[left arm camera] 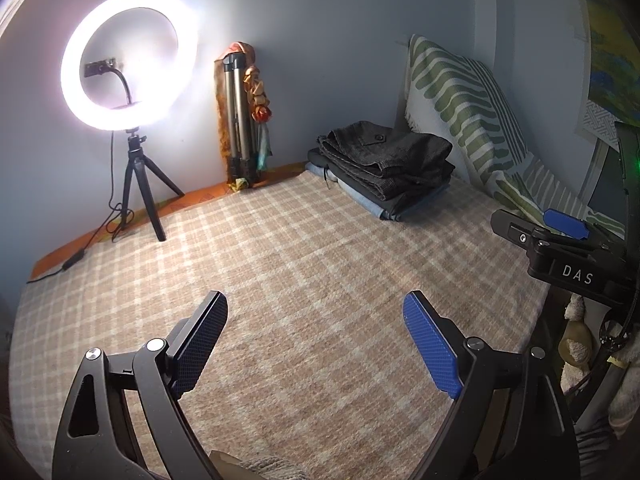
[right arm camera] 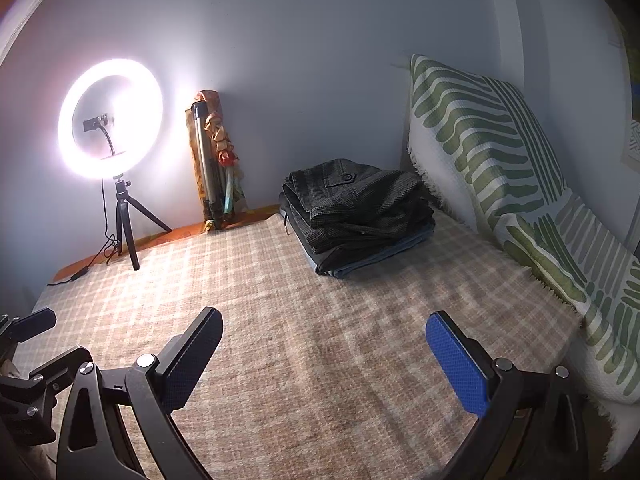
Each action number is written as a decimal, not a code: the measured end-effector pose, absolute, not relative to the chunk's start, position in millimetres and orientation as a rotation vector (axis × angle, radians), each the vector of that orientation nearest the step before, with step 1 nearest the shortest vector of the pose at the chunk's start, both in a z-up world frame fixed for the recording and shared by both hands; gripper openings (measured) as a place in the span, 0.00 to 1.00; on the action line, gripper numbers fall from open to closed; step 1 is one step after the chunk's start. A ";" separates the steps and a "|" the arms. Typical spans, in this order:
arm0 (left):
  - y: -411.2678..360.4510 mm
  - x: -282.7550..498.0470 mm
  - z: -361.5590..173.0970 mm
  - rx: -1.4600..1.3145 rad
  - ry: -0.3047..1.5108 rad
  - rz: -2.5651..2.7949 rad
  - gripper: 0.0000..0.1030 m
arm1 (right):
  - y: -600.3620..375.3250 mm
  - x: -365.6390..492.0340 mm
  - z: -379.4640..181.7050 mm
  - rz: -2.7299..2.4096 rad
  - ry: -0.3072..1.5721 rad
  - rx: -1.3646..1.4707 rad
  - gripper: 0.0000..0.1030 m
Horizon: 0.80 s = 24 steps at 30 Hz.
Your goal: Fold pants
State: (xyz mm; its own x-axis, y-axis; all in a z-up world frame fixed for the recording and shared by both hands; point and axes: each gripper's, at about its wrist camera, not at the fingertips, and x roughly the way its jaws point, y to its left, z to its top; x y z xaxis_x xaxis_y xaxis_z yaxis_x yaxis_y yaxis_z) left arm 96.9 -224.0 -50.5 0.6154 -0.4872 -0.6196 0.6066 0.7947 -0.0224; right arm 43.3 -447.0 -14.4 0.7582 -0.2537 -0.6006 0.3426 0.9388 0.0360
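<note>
Left gripper [left arm camera: 316, 344]: jaws spread wide, nothing held, poised over the near part of the plaid blanket [left arm camera: 320, 248] covering the bed. Right gripper [right arm camera: 324, 360]: jaws likewise wide apart, empty, above the same near area; in the left wrist view it shows at the bed's right edge. Stack of folded pants [right arm camera: 356, 216]: dark checked pair on top, a blue pair beneath, resting at the far right corner, just beside the green-striped cushion [right arm camera: 500, 168]. Folded tripod [right arm camera: 212, 168] leans at the far edge. Lit ring light [right arm camera: 110, 120] stands at the far left corner.
</note>
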 end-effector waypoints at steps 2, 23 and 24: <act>-223.8 97.1 -50.5 0.196 0.654 -0.636 0.87 | -447.2 43.5 -14.5 -0.325 0.631 0.147 1.00; -224.9 96.1 -50.8 0.189 0.660 -0.641 0.87 | -445.8 43.7 -14.6 -0.321 0.634 0.151 1.00; -225.1 95.8 -50.8 0.188 0.661 -0.640 0.87 | -445.9 43.7 -14.8 -0.320 0.635 0.151 1.00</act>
